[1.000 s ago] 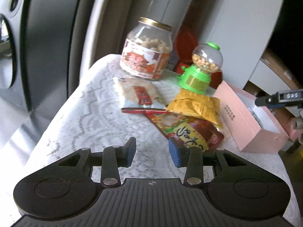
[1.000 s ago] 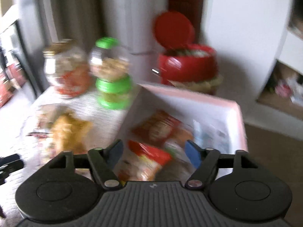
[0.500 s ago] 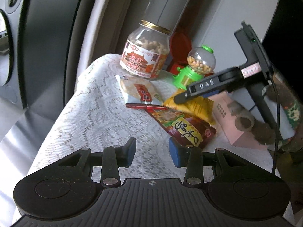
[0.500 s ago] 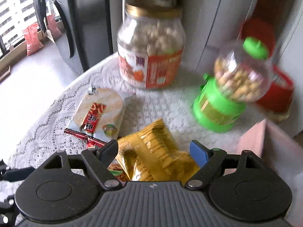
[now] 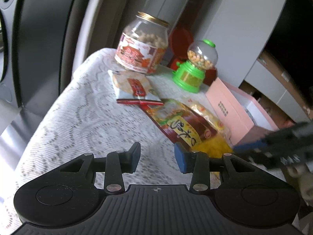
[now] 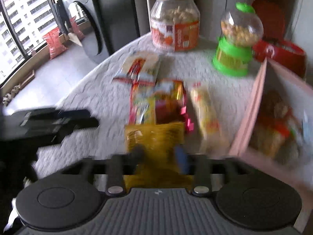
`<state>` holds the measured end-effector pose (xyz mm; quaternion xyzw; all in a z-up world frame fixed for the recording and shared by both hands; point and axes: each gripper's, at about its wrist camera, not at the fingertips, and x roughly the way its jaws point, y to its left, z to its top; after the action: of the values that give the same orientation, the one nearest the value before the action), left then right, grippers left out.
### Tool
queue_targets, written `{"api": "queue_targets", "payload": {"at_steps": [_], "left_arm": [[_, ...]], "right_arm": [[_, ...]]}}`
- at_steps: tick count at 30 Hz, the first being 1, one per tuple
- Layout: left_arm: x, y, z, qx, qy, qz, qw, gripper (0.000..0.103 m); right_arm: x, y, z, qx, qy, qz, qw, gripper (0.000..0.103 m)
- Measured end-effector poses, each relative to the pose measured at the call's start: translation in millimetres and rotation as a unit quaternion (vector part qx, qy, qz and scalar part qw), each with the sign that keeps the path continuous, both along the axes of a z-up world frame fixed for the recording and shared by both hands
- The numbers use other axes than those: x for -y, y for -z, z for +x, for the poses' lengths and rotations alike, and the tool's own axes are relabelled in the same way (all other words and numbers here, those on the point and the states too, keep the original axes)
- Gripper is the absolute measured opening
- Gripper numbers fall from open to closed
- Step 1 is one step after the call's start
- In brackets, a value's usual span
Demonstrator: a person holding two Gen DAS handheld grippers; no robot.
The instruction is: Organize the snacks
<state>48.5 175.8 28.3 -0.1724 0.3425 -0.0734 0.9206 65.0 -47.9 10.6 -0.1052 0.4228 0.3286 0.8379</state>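
The right gripper [image 6: 161, 155] has its jaws clenched on a yellow snack bag [image 6: 156, 137], which hangs between the fingers just left of the pink box [image 6: 252, 115]. The shot is blurred, yet the bag plainly fills the gap between the pads. In the left wrist view the same bag [image 5: 213, 145] shows as a yellow patch at the near corner of the box [image 5: 227, 105], with the right gripper's dark blurred fingers [image 5: 273, 143] reaching in from the right.

The left gripper [image 5: 157, 156] hovers over the lace tablecloth [image 5: 82, 121] with its jaws released and nothing between them.

The pink box stands open at the right edge of the table; several snack packets [image 6: 277, 129] lie inside, too blurred to name. At the far side stands a clear jar [image 5: 142, 45] with a gold lid, partly filled with pale puffed snacks. To its right is a green candy dispenser [image 5: 195, 66] whose clear globe holds small yellowish candies. Behind it a red bin [image 6: 281, 52] stands with its lid up.

On the cloth lie a rice cracker packet [image 5: 133, 87] near the jar, a red and yellow snack bag [image 5: 180, 123] in the middle, and a pale yellow packet [image 6: 207, 115] between that bag and the box.
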Motion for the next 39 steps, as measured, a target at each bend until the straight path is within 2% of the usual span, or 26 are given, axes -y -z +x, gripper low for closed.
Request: {"api": "queue_targets", "payload": {"at_steps": [4, 7, 8, 9, 11, 15, 17, 21, 23, 25, 27, 30, 32, 37, 39], "left_arm": [[9, -2, 10, -0.006, -0.006, 0.011, 0.9999, 0.043], [2, -12, 27, 0.011, -0.038, 0.016, 0.9991, 0.043], [-3, -16, 36, 0.015, -0.055, 0.018, 0.9982, 0.043], [-7, -19, 46, 0.014, -0.068, 0.019, 0.9974, 0.043], [-18, -23, 72, 0.003, -0.096, 0.021, 0.9952, 0.043], [-25, -21, 117, -0.027, -0.126, 0.033, 0.9912, 0.043], [-18, -17, 137, -0.046, -0.118, 0.043, 0.9910, 0.043], [12, -8, 162, -0.062, -0.087, 0.116, 0.9875, 0.044], [31, -8, 163, -0.043, -0.061, 0.162, 0.9840, 0.044], [49, -7, 162, -0.023, -0.032, 0.216, 0.9756, 0.044], [61, -9, 158, -0.012, -0.019, 0.250, 0.9680, 0.044], [62, -21, 149, 0.024, -0.034, 0.222, 0.9742, 0.044], [69, -26, 149, 0.035, -0.031, 0.230, 0.9720, 0.044], [93, -10, 167, -0.013, 0.012, 0.276, 0.9611, 0.044], [99, 0, 170, -0.020, 0.026, 0.279, 0.9597, 0.049]], "right_arm": [[31, 5, -28, 0.031, 0.024, -0.004, 0.999, 0.028], [46, 4, -42, 0.050, 0.027, -0.005, 0.998, 0.030], [51, 4, -45, 0.052, 0.027, -0.002, 0.998, 0.037], [56, 3, -48, 0.056, 0.029, 0.003, 0.998, 0.050], [64, 3, -52, 0.070, 0.039, 0.015, 0.997, 0.066], [75, 9, -57, 0.085, 0.063, 0.029, 0.994, 0.067], [78, 14, -58, 0.097, 0.077, 0.033, 0.992, 0.068], [83, 25, -62, 0.124, 0.100, 0.026, 0.987, 0.069], [86, 31, -63, 0.123, 0.105, 0.028, 0.986, 0.069], [90, 38, -62, 0.121, 0.113, 0.033, 0.986, 0.072], [94, 46, -61, 0.120, 0.125, 0.040, 0.984, 0.078], [102, 53, -60, 0.113, 0.139, 0.064, 0.982, 0.080], [107, 58, -60, 0.108, 0.145, 0.080, 0.980, 0.081], [115, 62, -59, 0.101, 0.156, 0.097, 0.978, 0.083], [117, 62, -59, 0.102, 0.160, 0.098, 0.977, 0.083]]}}
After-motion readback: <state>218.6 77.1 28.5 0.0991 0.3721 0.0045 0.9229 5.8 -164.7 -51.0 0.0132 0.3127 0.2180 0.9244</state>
